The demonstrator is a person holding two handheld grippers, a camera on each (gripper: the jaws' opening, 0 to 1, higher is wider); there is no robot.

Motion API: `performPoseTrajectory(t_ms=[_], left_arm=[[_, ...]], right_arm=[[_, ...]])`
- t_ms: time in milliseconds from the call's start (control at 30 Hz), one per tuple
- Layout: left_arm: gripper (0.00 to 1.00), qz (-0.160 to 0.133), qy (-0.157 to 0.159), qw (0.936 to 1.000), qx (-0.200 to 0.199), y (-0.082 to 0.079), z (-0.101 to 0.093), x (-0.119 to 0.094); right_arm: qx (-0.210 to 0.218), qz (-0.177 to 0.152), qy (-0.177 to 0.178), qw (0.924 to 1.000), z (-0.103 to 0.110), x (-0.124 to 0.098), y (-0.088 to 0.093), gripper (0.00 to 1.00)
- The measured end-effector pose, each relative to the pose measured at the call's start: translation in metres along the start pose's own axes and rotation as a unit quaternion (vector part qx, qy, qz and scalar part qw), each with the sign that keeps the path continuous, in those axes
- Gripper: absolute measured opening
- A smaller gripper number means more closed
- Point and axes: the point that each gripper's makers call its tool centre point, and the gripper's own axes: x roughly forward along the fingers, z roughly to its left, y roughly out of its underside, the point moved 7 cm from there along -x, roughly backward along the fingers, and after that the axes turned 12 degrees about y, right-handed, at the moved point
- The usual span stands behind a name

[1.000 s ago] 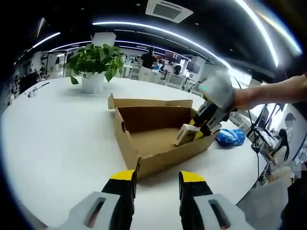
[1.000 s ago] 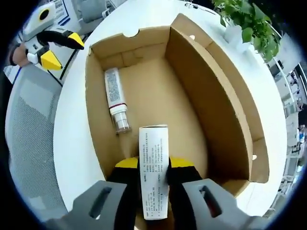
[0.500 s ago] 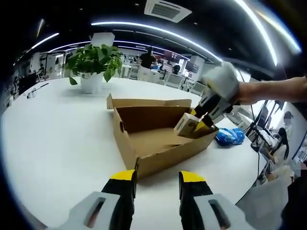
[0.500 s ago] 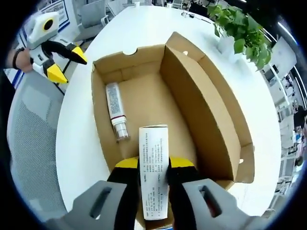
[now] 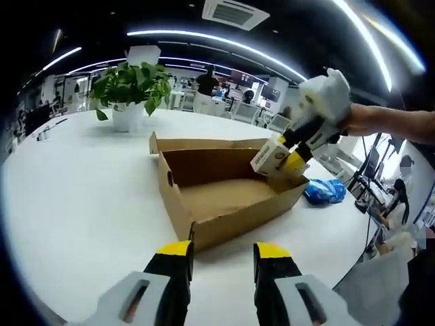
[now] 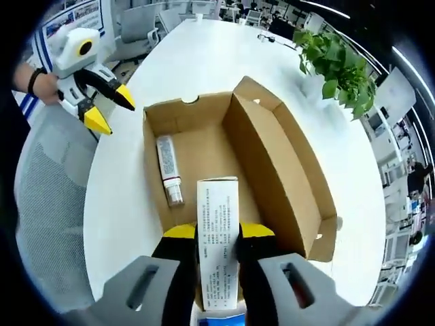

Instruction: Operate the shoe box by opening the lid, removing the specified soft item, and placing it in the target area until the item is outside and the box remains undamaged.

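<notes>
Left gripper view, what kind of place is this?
Probably an open-plan office: a large white table with a potted plant, long ceiling light strips, a ceiling air vent, and people at desks behind.

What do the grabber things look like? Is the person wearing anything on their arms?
Each gripper is a pale grey plastic body with two black jaws tipped in yellow: the left gripper and the right gripper look alike. The left one has a yellow ring on its side. A dark band circles the wrist. No sleeves show.
</notes>
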Motion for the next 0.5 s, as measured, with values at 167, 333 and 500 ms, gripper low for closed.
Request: performPoseTrajectory(t_ms=[167, 333, 500], left_arm=[[0.35, 0.003, 0.000, 1.0000, 0.000, 0.000, 0.000, 0.000], [0.35, 0.004, -0.003, 1.0000, 0.000, 0.001, 0.001, 0.000], [0.35, 0.006, -0.004, 1.0000, -0.002, 0.001, 0.002, 0.000]], right_arm=[[-0.010, -0.010, 0.009, 0.9999, -0.002, -0.012, -0.003, 0.19], [-0.024, -0.015, 0.018, 0.9994, -0.001, -0.023, 0.000, 0.19], [-0.038, -0.017, 0.031, 0.9987, -0.002, -0.035, 0.005, 0.19]])
